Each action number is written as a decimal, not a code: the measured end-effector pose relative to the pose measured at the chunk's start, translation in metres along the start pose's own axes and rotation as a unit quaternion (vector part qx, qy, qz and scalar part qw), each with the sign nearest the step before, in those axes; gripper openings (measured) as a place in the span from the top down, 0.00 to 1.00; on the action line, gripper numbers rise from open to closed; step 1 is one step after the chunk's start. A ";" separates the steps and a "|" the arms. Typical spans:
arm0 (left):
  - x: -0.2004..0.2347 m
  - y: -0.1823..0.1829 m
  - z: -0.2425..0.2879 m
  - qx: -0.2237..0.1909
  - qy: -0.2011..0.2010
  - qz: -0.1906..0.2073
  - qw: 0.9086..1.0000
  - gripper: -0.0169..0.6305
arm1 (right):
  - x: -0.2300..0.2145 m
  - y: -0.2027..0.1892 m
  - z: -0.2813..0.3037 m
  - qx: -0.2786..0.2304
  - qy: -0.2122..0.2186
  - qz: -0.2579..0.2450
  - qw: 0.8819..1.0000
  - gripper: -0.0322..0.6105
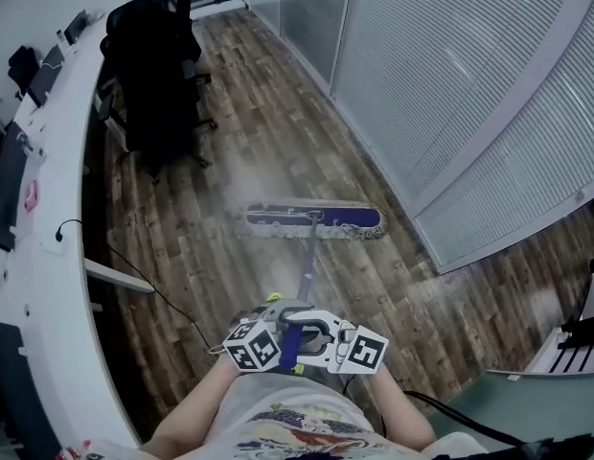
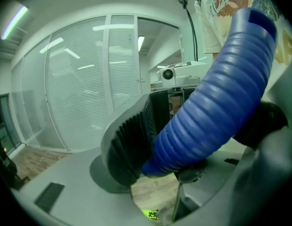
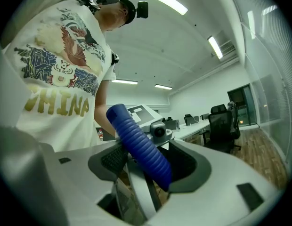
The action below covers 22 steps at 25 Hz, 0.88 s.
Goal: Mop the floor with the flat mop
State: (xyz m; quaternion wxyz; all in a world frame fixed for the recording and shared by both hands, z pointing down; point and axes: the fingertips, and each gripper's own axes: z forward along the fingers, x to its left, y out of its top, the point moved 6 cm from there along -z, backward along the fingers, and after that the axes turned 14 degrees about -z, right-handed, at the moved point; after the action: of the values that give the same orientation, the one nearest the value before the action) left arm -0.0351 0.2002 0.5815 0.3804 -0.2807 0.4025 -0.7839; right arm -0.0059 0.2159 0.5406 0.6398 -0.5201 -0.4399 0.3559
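- I'm looking down at the flat mop (image 1: 312, 220). Its head is lying flat on the wooden floor (image 1: 278, 123) out ahead of me, well clear of the glass partition, with the pole (image 1: 307, 271) slanting back up toward my chest.
- Both tools are sharing the blue ribbed grip (image 2: 216, 93) at the top. The left gripper (image 2: 193, 135) is pinching it with its jaws spread wide around the fat sleeve. The right gripper (image 3: 153, 161) is clamping the same grip from the other side.
- Handling guess: it's looking light, with a stiff thin pole and a soft fringed pad that'll be dragging a bit on the wood. The ribbing should be stopping any slip, so that sleeve is the spot to hold. The bare pole looks slicker.
- Counting: one mop, one pad, one pole, one grip, two grippers. I'm also seeing one long white desk (image 1: 57, 161) on my left and at least one black office chair (image 1: 153, 75).
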 end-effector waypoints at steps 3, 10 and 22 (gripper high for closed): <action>0.033 -0.001 0.005 0.000 0.005 0.003 1.000 0.64 | -0.031 -0.013 0.005 0.009 0.008 0.005 1.000 0.55; 0.138 0.021 -0.001 -0.015 0.005 -0.013 1.000 0.64 | -0.138 -0.023 0.024 0.002 0.011 0.007 1.000 0.55; 0.277 0.047 0.013 -0.008 -0.012 0.010 1.000 0.64 | -0.275 -0.055 0.032 0.006 -0.019 0.025 0.999 0.55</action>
State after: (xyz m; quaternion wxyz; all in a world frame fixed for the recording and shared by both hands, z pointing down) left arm -0.1611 -0.0518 0.5855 0.3910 -0.2888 0.4069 -0.7734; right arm -0.1345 -0.0356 0.5433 0.6251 -0.5202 -0.4369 0.3843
